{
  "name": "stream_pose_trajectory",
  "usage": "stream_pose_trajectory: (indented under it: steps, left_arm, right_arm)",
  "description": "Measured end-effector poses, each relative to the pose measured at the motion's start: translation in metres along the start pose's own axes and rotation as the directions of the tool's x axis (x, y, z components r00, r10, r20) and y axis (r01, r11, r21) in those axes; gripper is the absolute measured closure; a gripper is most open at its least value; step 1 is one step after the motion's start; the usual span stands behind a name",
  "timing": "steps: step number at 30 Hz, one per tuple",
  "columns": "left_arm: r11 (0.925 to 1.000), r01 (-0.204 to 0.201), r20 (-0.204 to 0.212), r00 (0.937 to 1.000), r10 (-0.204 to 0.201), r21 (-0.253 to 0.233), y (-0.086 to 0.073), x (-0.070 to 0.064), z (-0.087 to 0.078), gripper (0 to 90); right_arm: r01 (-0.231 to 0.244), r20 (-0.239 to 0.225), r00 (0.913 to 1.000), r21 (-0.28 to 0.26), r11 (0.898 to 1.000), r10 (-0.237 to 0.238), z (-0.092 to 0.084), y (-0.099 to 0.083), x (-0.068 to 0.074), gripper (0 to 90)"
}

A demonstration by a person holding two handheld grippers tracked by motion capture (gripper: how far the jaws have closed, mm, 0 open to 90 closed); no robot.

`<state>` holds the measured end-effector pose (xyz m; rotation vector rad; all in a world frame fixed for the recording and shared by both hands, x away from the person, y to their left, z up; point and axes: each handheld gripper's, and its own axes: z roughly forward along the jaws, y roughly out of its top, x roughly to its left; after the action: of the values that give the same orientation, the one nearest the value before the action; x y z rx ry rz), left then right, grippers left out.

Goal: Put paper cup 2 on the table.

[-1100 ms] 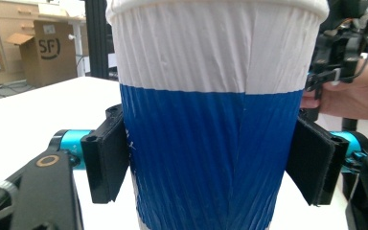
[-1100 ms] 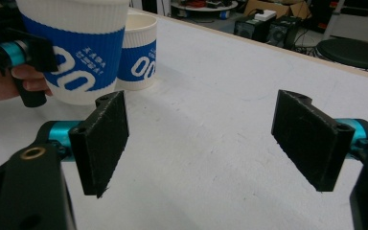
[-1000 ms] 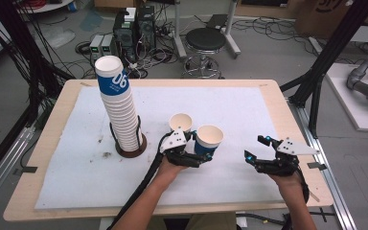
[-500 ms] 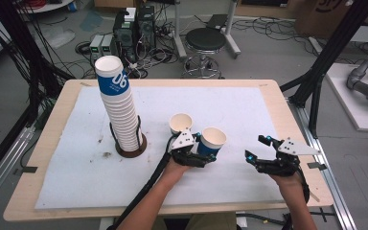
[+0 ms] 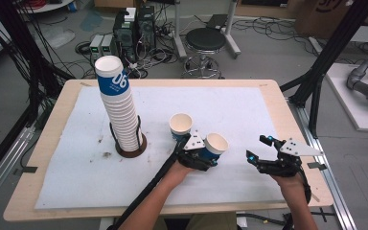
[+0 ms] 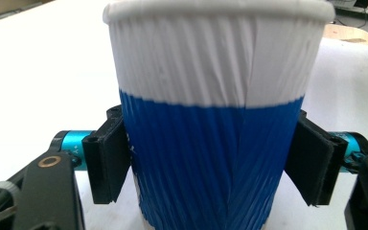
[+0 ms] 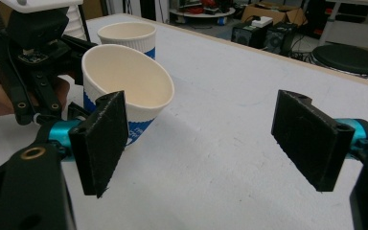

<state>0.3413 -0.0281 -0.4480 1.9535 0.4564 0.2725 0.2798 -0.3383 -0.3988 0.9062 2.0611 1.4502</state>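
Paper cup (image 5: 214,145) tilted, seemingly clamped in left tool (image 5: 202,154), right tool (image 5: 263,154) wide open

In the left gripper view the paper cup (image 6: 215,124) runs off the bottom edge, so its base is cut away, and it hides the table behind. In the high view the left gripper (image 5: 202,155) covers the cup's lower wall — its fingers are too small to make out. The tall cup stack (image 5: 120,115) hides its holder's middle.

Even, bright overhead light falls softly across the white bench (image 5: 249,110), casting only faint shadows. The high view looks slightly soft; the close cup (image 6: 215,120) is mildly blurred.
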Motion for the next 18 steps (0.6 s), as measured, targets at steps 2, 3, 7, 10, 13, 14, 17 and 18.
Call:
stream_pose_trajectory:
  steps: [2,3,7,10,13,14,17,18]
  left_arm:
    - [1.0,-0.003,0.002,1.0,0.002,0.01,0.0,0.0,-0.003,25.8]
    - [0.9998,-0.008,0.002,1.0,0.008,0.016,-0.001,0.0,-0.006,25.8]
    - [0.9998,-0.003,-0.001,1.0,0.003,0.02,-0.005,0.0,-0.012,25.6]
    - [0.9998,0.01,-0.002,0.9999,-0.01,0.016,-0.01,0.0,-0.016,25.1]
    - [0.9998,0.009,-0.003,1.0,-0.009,0.019,-0.011,-0.001,-0.018,24.4]
    - [0.9998,0.002,-0.005,1.0,-0.002,0.02,-0.011,-0.001,-0.018,24.1]
    - [0.9998,0.011,-0.002,0.9999,-0.011,0.015,-0.012,-0.001,-0.019,21.4]
    - [0.9997,0.022,0.0,0.9998,-0.022,0.015,-0.012,-0.001,-0.02,19.8]
  right_arm:
    - [-0.001,-0.002,1.0,-0.002,1.0,0.001,0.0,0.0,0.0,21.0]
    - [0.003,-0.004,1.0,-0.001,1.0,-0.003,0.001,0.0,0.001,21.0]
    - [0.005,-0.009,0.9999,0.0,1.0,-0.005,0.003,0.001,0.003,21.0]
    - [0.004,-0.011,0.9999,0.002,1.0,-0.004,0.003,0.001,0.004,21.0]
    - [0.007,-0.012,0.9999,0.005,1.0,-0.006,0.005,0.001,0.004,21.0]
    - [0.01,-0.012,0.9999,0.004,1.0,-0.01,0.005,0.001,0.004,21.0]
    - [0.011,-0.02,0.9997,0.004,1.0,-0.011,0.006,0.002,0.005,21.0]
    - [0.011,-0.021,0.9997,0.004,1.0,-0.011,0.006,0.002,0.006,21.0]
